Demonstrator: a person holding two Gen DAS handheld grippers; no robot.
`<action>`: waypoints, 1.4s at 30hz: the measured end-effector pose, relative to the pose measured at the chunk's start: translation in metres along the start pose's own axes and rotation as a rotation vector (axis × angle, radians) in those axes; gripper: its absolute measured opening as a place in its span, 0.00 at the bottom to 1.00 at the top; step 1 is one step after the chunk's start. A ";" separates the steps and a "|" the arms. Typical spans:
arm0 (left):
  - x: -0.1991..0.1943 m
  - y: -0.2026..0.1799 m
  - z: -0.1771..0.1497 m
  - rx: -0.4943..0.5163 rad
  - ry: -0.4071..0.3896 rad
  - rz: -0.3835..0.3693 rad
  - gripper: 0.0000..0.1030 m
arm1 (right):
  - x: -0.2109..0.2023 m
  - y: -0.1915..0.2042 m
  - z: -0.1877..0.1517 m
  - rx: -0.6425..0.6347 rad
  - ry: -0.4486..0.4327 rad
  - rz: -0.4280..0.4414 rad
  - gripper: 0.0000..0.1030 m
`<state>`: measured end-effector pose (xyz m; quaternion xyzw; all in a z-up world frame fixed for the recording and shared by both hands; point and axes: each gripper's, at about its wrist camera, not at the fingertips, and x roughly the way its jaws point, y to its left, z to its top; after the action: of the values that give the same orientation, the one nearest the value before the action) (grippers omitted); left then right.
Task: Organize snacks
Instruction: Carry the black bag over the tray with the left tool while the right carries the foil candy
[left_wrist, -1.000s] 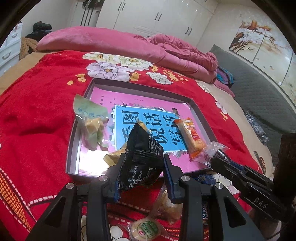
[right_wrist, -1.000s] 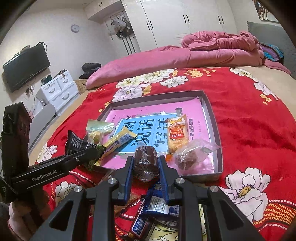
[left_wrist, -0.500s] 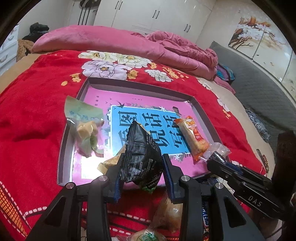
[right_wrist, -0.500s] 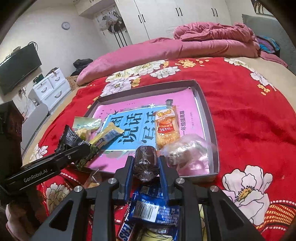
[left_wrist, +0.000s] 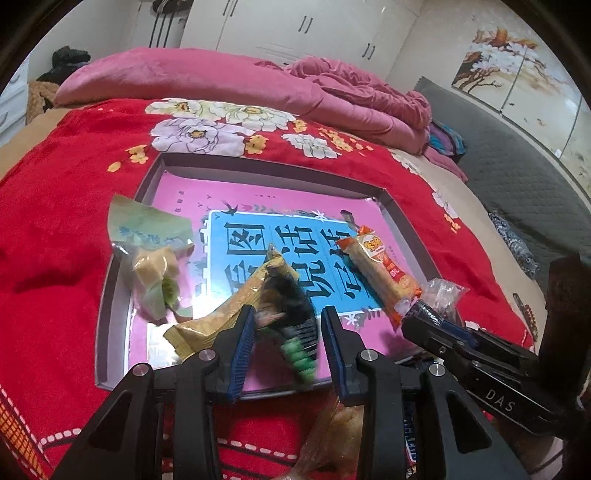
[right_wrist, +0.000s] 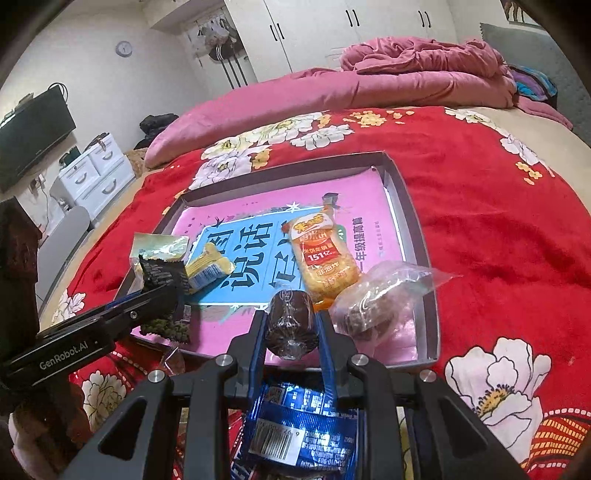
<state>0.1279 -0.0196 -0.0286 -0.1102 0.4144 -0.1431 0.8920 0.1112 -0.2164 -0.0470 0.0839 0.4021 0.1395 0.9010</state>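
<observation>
While four snacks lie in the tray (right_wrist: 424, 236), left claw (left_wrist: 288, 332) loose around black packet (left_wrist: 291, 314), right claw (right_wrist: 291, 325) clamps dark roll (right_wrist: 291, 321).

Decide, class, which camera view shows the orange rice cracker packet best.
The right wrist view: the orange rice cracker packet lies face-on in the tray, so its printed label is readable. The left wrist view shows the packet slanted and narrower, its print harder to read.
</observation>
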 end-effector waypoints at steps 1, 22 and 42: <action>0.002 -0.001 0.000 0.003 0.005 0.000 0.36 | 0.001 0.000 0.000 -0.002 0.002 0.000 0.26; 0.018 -0.007 0.003 0.017 0.033 -0.043 0.31 | 0.010 0.015 0.002 -0.050 0.007 0.028 0.26; 0.018 -0.004 0.004 0.009 0.043 -0.043 0.31 | 0.007 0.012 0.003 -0.049 0.002 -0.001 0.27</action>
<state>0.1420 -0.0296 -0.0374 -0.1119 0.4303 -0.1663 0.8802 0.1156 -0.2029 -0.0474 0.0616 0.3996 0.1487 0.9024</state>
